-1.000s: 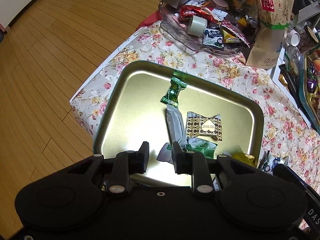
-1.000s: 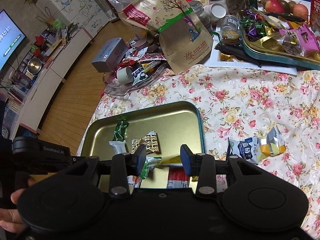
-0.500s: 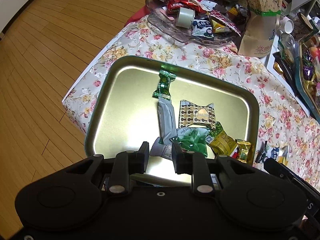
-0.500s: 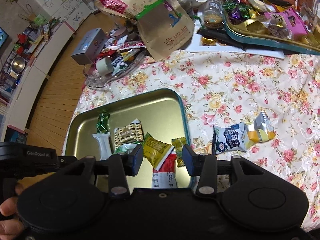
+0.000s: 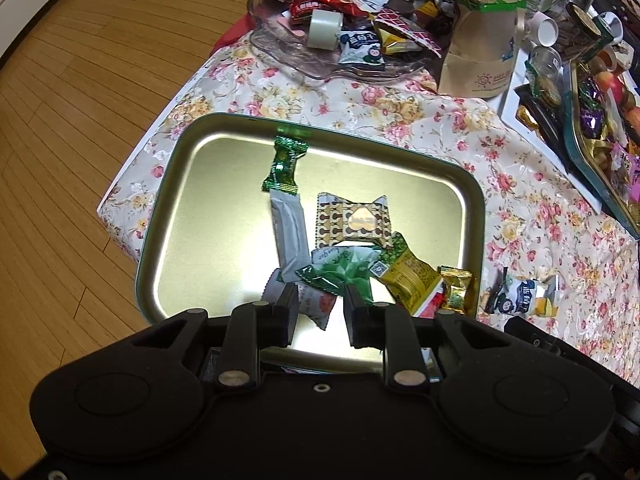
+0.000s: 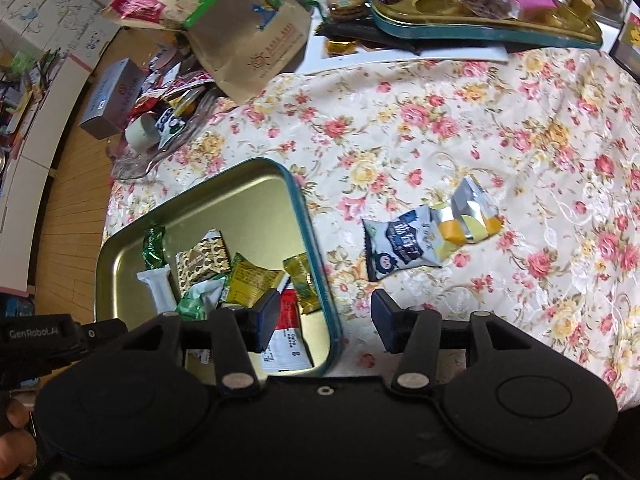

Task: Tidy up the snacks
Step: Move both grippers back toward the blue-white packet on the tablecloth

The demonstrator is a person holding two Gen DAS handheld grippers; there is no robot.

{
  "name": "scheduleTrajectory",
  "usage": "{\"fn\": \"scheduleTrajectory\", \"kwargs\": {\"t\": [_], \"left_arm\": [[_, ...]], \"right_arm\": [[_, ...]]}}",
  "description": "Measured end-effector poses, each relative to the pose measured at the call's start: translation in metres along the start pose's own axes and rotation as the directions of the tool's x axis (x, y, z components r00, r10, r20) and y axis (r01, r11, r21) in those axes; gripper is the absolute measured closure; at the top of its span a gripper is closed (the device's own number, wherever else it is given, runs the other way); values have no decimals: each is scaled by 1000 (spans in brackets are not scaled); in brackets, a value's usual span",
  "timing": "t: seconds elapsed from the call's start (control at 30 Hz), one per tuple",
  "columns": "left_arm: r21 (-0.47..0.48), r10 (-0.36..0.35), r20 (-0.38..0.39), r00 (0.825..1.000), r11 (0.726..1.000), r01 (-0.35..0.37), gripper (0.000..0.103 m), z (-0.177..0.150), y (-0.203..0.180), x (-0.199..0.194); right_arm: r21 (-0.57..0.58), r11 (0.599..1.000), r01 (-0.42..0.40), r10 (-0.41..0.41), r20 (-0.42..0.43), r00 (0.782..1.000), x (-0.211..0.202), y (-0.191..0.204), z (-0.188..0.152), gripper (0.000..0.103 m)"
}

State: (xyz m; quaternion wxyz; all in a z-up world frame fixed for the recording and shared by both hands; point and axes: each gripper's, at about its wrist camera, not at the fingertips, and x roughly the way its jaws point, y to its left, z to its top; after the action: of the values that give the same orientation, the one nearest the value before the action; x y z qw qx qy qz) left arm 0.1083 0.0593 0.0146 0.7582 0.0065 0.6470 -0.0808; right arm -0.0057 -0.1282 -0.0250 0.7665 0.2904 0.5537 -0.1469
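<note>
The gold tin tray (image 5: 168, 216) sat at the near corner of the floral tablecloth (image 6: 440, 128), and the snacks were bunched toward one side of it: a green twist candy (image 5: 283, 166) up by the far rim, a grey stick packet (image 5: 290, 236) just below it, a brown patterned biscuit pack (image 5: 354, 220) beside that, then a green leaf-print sachet (image 5: 340, 272), a yellow-green pouch (image 5: 412, 280) and a small gold candy (image 5: 456, 290) pressed against the tray's wall. A red and white packet (image 6: 286, 334) lay under the pile at the near edge. Out on the cloth, well apart from the tray, a dark blue snack bag (image 6: 400, 246) and a silver and yellow pack (image 6: 470, 216) touched each other. The left gripper (image 5: 320, 312) hovered over the tray's near end, fingers a narrow gap apart with nothing between them. The right gripper (image 6: 324, 322) was spread wide, straddling the tray's right rim, empty too. Further back stood a brown paper bag (image 6: 256, 40) and a cluttered glass dish (image 5: 288, 52).
</note>
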Motion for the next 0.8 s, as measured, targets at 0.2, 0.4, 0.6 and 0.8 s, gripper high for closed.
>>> {"fn": "scheduleTrajectory", "kwargs": {"t": [0.2,0.4,0.6,0.8], "left_arm": [[31,-8,-1,1000,999,8,71,0,-17,-1],[62,-13,-1,1000,998,13,71,-1,-34,-2],[107,-19,0,1000,994,19,71,-6,-56,-3],[148,-28,-4,1000,989,28,71,-9,-79,-2]], "right_arm": [[46,999,23,-22,-7,1000,-2,-13,4,50],[81,996,43,-43,-2,999,-9,-29,5,50],[122,991,57,-57,1,998,-16,-46,7,50],[163,984,74,-75,4,997,-23,-64,9,50]]}}
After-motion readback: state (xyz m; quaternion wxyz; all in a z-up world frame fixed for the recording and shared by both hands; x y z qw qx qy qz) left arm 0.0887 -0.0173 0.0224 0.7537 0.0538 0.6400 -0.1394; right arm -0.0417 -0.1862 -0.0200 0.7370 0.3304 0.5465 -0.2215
